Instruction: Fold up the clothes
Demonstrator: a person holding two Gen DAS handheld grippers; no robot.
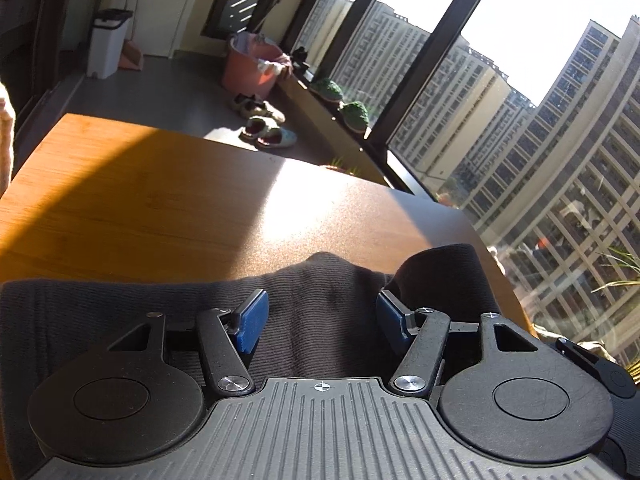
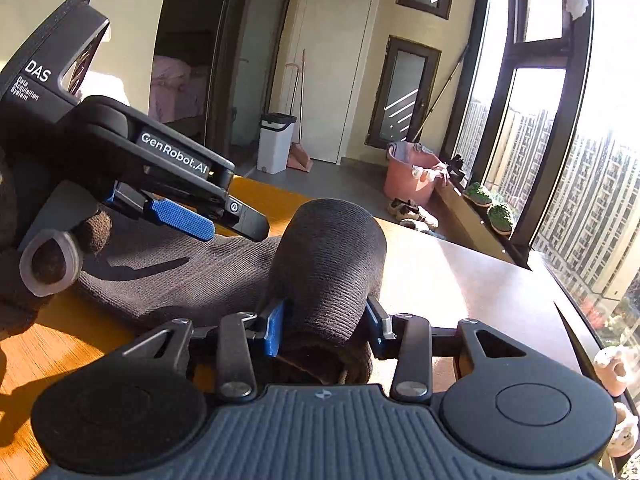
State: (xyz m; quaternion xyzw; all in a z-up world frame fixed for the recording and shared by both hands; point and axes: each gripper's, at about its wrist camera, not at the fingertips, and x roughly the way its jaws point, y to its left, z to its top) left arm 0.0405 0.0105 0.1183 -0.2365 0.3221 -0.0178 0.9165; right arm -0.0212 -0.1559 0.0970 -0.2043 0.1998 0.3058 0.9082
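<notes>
At the wooden table's [image 1: 140,200] right edge, the right gripper [image 2: 324,324] clamps a raised fold of the dark knit garment [image 2: 192,276]; the left gripper [image 1: 320,316] hovers wide above it, bare tabletop filling the frame's upper left.

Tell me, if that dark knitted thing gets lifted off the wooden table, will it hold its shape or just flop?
Probably flop: the dark ribbed garment drapes flat and bulges into a soft hump between the right gripper pads. It looks light, sagging without strain. Its knit texture likely grips rather than slides on the table.
</notes>
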